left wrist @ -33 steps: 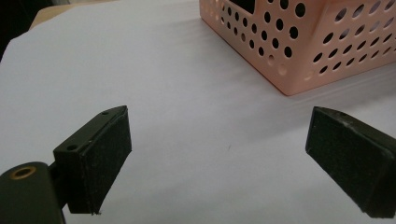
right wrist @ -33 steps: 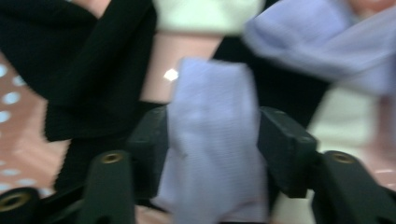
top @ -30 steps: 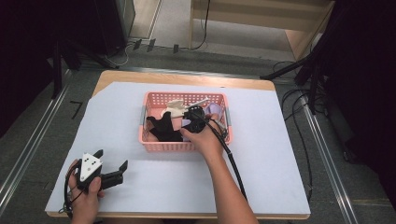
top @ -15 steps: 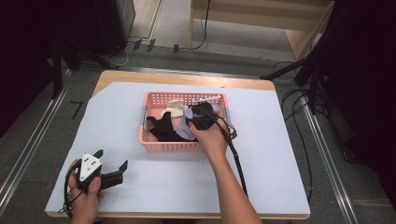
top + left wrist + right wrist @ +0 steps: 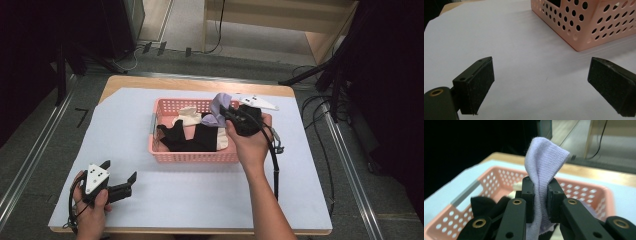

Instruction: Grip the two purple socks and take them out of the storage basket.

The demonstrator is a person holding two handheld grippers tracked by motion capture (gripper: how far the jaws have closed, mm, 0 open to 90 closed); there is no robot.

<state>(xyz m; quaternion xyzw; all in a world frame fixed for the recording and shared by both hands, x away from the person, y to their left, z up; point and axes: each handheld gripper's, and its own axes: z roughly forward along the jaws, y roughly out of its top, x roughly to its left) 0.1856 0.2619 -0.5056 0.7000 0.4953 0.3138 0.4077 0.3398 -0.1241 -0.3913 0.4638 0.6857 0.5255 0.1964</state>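
A pink perforated basket (image 5: 190,156) stands mid-table and holds black gloves (image 5: 187,136), a cream cloth (image 5: 187,116) and a lilac cloth (image 5: 218,106). My right gripper (image 5: 226,112) is over the basket's right end, shut on the lilac cloth (image 5: 544,170), which stands up pinched between the jaws and is lifted from the pile. My left gripper (image 5: 120,176) rests at the table's front left, open and holding nothing; its pads (image 5: 480,85) frame bare white sheet, with the basket's corner (image 5: 584,30) ahead to the right.
A white sheet (image 5: 200,195) covers the wooden table. Cables (image 5: 320,120) trail off the right side. Metal rails (image 5: 30,160) run along the floor on both sides. A wooden shelf unit (image 5: 280,25) stands beyond the table.
My right gripper has risen and shifted right out of the basket, pulling the lilac cloth up with it. The left gripper has stayed put.
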